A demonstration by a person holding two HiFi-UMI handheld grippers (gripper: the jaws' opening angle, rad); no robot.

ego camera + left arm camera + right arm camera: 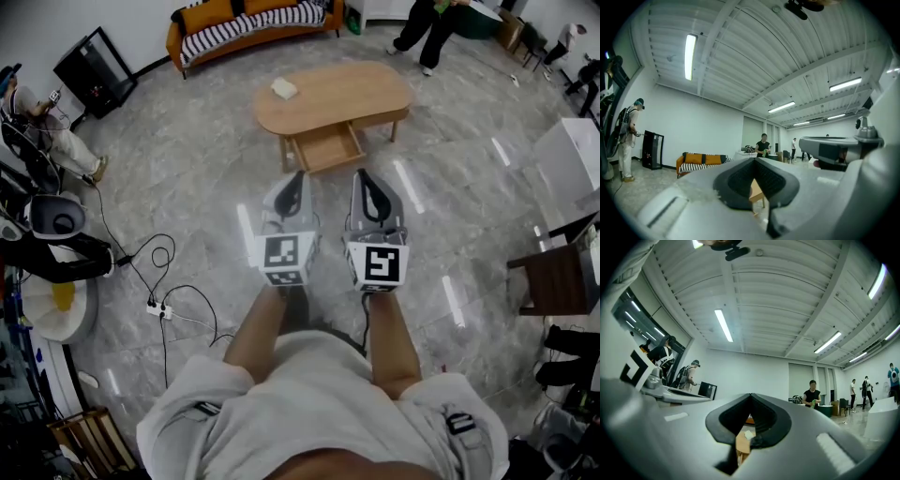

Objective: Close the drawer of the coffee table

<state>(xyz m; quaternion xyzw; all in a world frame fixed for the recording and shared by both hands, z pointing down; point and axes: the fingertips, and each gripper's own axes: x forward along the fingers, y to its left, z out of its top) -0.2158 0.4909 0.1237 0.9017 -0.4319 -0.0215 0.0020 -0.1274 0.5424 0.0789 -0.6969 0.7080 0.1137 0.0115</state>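
Closed left claw (754,160) (coffee table (756,191) beyond)

One coffee table (375,89), one drawer (325,148), one white object (284,88), one sofa (248,23) upper left, two grippers: left gripper (299,176), right gripper (363,174).

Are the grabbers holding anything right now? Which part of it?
Nothing is held. The left gripper and right gripper are both shut and empty, short of the open drawer.

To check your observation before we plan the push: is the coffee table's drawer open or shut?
Open. In the head view the drawer juts out from under the coffee table top, its wooden inside exposed.
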